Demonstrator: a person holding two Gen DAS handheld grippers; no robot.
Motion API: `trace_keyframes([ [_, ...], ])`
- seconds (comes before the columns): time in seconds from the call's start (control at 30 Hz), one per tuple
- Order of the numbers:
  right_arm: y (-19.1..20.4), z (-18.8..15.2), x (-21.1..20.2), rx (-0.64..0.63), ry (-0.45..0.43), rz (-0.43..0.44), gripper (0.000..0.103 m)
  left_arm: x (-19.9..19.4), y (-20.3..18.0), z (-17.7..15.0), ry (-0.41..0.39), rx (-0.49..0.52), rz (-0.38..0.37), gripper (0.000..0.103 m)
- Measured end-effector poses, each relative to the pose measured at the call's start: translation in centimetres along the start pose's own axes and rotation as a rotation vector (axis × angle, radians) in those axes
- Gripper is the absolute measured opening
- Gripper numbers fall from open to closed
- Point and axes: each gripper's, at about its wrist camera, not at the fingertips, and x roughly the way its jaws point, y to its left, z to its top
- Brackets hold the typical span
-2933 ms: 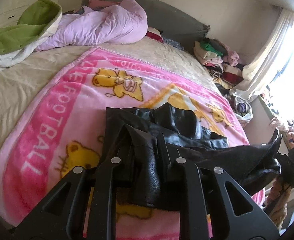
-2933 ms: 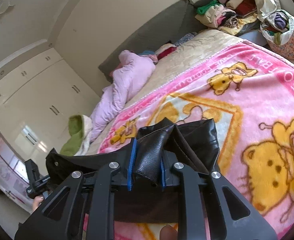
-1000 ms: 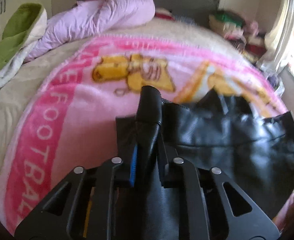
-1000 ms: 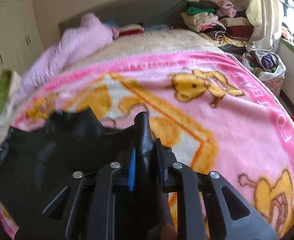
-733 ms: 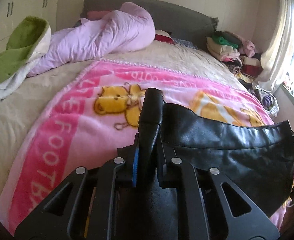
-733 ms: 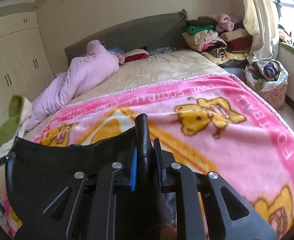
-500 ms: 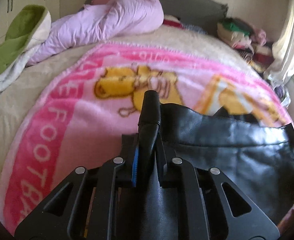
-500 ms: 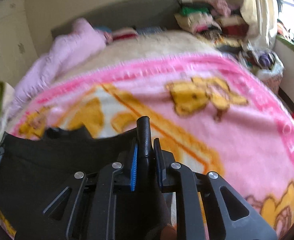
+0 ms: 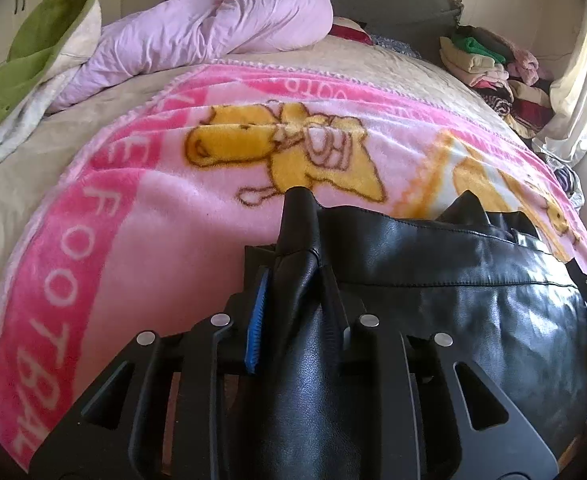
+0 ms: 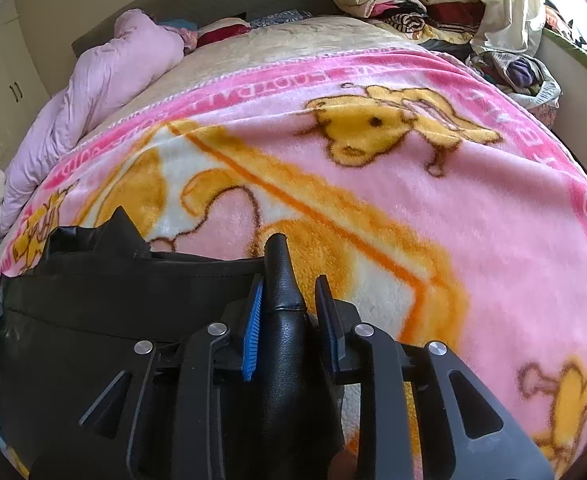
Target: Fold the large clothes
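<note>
A black leather garment (image 9: 473, 280) lies stretched across the near part of a pink cartoon-bear blanket (image 9: 153, 220) on the bed. Its left corner stands as a fold between the fingers of my left gripper (image 9: 295, 272), whose jaws are opening. The blue pad (image 9: 258, 320) sits slightly off the leather. In the right wrist view, the garment (image 10: 113, 300) spreads to the left. Its right corner rises between the fingers of my right gripper (image 10: 290, 280), also opening. A gap shows beside the right pad (image 10: 327, 320). Both grippers hover low over the blanket (image 10: 453, 200).
A lilac duvet (image 9: 213, 28) and a green-lined blanket (image 9: 33, 60) are bunched at the head of the bed. Stacked clothes (image 9: 485, 60) pile up at the far right by a curtain. A bag of clothes (image 10: 521, 76) stands beside the bed.
Both grippers have sunk toward the blanket with the garment stretched between them. Their jaws have widened, and the leather folds now sit loosely between the pads.
</note>
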Motion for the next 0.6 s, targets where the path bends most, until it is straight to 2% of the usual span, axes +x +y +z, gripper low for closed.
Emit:
trace_keyframes([
  [0.07, 0.3, 0.0, -0.3, -0.012, -0.002, -0.023, 0.025, -0.1, -0.1, 0.0, -0.005, 0.003, 0.004, 0.02],
  [0.1, 0.4, 0.0, -0.4, -0.017, -0.005, -0.031, 0.029, -0.3, -0.1, 0.0, -0.007, 0.005, 0.008, 0.022],
  [0.17, 0.3, 0.0, -0.8, -0.01, -0.017, -0.076, 0.046, -0.3, -0.2, 0.0, -0.01, 0.008, 0.012, 0.023],
  [0.27, -0.5, -0.3, -1.6, 0.037, -0.015, -0.036, 0.053, -0.8, -0.3, 0.1, -0.017, 0.012, 0.015, 0.025],
  [0.37, -0.8, -0.9, -3.2, 0.065, -0.031, 0.013, 0.066, -1.3, -0.1, 0.3, -0.026, 0.01, 0.022, 0.043],
  [0.43, -0.4, -1.5, -4.2, 0.059, -0.036, 0.033, 0.079, -1.7, 0.1, 0.5, -0.031, 0.006, 0.023, 0.061],
  [0.47, -0.2, -1.8, -4.8, 0.059, -0.041, 0.04, 0.082, -1.9, 0.1, 0.6, -0.034, 0.004, 0.026, 0.066],
  [0.5, 0.0, -2.0, -5.4, 0.059, -0.046, 0.055, 0.085, -2.2, 0.2, 0.6, -0.037, 0.001, 0.025, 0.079],
  [0.53, 0.3, -2.3, -6.1, 0.058, -0.051, 0.073, 0.086, -2.8, 0.2, 0.7, -0.047, -0.001, 0.02, 0.088],
  [0.6, 0.9, -3.0, -7.6, 0.051, -0.07, 0.107, 0.089, -3.6, 0.2, 0.8, -0.058, 0.005, 0.02, 0.09],
])
